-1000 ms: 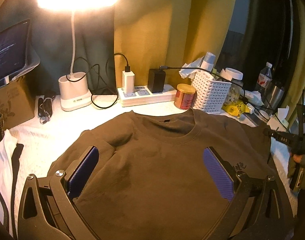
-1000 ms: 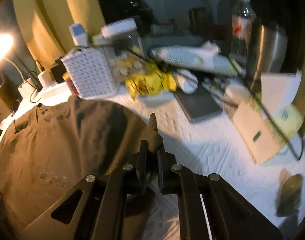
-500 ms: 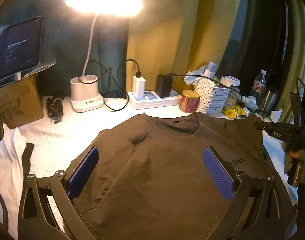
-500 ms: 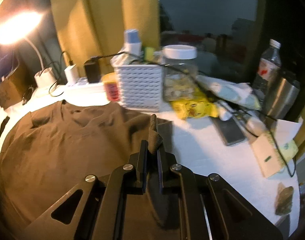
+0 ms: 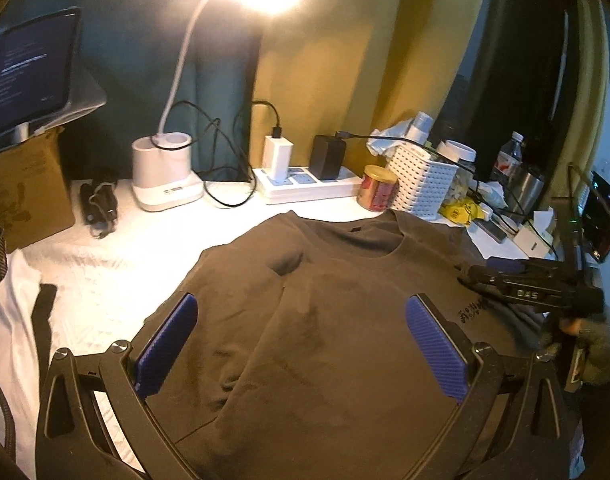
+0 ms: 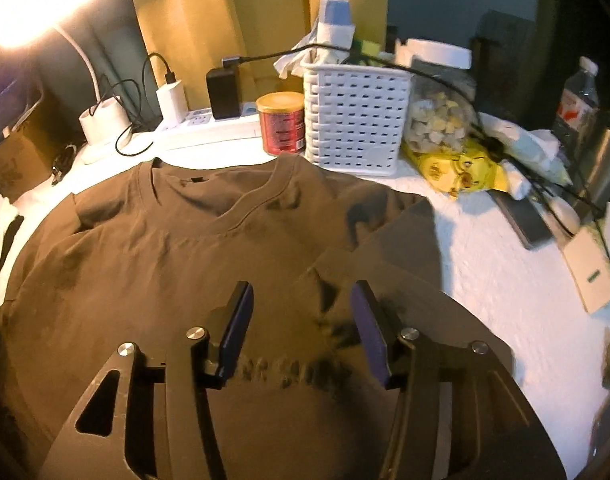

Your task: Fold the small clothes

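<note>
A dark brown T-shirt (image 5: 337, 320) lies front up on the white table cover, collar toward the back; it also shows in the right wrist view (image 6: 177, 264). Its right sleeve (image 6: 401, 240) lies folded in over the body. My left gripper (image 5: 301, 344) is open and empty, hovering over the shirt's middle. My right gripper (image 6: 301, 320) is open and empty above the shirt's right chest, near the printed text (image 6: 297, 372). The right gripper also shows in the left wrist view (image 5: 477, 272) at the shirt's right side.
Behind the shirt stand a white basket (image 6: 357, 112), a red tin (image 6: 283, 122), a power strip (image 5: 309, 188) with chargers and a lit desk lamp (image 5: 165, 176). Snacks, a phone and bottles (image 6: 577, 96) crowd the right. A white garment (image 5: 13, 320) lies at left.
My right gripper carried the sleeve inward over the shirt, then opened and let it go. My left gripper stayed open and drew back and rose a little over the shirt.
</note>
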{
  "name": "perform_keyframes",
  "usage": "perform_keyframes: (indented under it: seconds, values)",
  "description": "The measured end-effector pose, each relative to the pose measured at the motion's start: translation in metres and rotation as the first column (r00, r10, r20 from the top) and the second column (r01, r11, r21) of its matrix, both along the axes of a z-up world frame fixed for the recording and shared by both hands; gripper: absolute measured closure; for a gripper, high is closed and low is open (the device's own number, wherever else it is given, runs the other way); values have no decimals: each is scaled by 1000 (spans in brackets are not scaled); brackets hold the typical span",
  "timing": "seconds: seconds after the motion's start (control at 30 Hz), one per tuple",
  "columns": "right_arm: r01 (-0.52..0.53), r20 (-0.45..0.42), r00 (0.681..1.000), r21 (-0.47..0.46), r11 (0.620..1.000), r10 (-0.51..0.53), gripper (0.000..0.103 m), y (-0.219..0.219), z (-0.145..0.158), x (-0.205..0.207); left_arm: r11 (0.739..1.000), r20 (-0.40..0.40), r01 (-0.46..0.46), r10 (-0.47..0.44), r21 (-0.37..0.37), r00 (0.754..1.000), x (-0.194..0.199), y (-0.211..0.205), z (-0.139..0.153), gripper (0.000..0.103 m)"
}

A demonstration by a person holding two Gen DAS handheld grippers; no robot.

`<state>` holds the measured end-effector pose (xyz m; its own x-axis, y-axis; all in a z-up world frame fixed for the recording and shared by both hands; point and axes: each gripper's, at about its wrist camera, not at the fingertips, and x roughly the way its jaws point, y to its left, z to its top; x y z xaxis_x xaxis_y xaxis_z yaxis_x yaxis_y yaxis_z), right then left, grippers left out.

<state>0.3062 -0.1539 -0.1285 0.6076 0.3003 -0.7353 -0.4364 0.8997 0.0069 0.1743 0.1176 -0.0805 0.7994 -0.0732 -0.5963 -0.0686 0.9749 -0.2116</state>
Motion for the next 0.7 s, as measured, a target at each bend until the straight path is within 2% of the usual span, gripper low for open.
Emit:
perform_keyframes:
  seconds: [0.13,0.2,0.33,0.53,0.7]
  values:
    - [98,27,995,-14,995,-98,49,-40,14,-12,999,-8,35,-35,-3,999,5,-6,-2,1]
    - [150,22,989,-30,988,-149,49,-61,17,-14,999,-16,42,-42,-4,999,6,-9,-4,1]
    - [208,-24,978,-6,978,-208,49,-101,12,-7,999,-29,30,-29,13,999,4,-15,-5,1]
    - [193,-102,977,50,980,-187,49,-121,-8,14,999,-39,-32,33,17,999,2,-18,-5,1]
    - [165,-158,976,86,982,-150,49,-125,-26,24,996,-55,-76,79,52,995,4,-25,-3,1]
